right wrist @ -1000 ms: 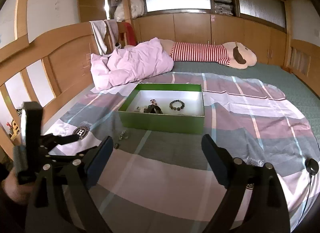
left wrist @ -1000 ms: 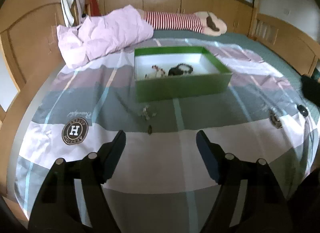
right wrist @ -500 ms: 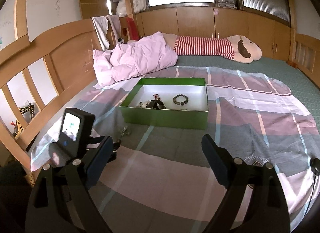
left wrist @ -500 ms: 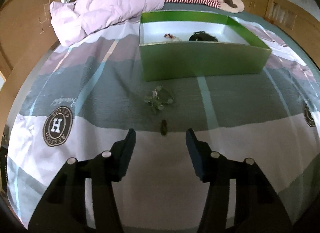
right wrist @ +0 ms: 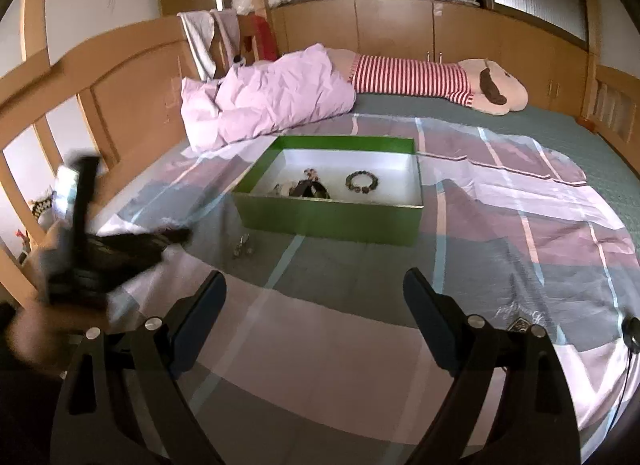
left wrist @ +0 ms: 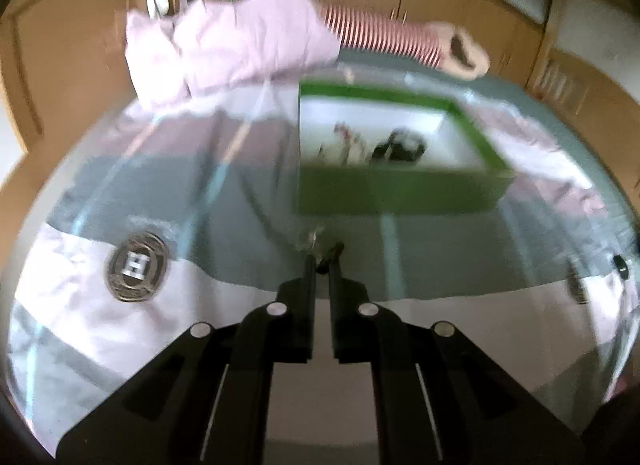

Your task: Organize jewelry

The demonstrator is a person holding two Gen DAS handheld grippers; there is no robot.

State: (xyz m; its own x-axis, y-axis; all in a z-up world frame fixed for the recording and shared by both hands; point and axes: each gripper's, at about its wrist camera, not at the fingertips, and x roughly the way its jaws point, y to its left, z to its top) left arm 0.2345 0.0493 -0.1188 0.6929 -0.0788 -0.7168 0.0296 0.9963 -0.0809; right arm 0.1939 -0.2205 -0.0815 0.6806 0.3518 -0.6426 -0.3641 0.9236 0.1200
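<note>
Bedroom bed (right wrist: 500, 233) with striped sheet, left gripper (left wrist: 321, 265) pinching small dark trinket (left wrist: 334, 252), green box (left wrist: 400, 193) just ahead, right gripper (right wrist: 314, 297) spread wide, empty.

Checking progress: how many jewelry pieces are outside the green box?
2: a glittery piece on the sheet in front of the box, and a dark piece pinched, it seems, in the left tool. Blur may hide more.
</note>
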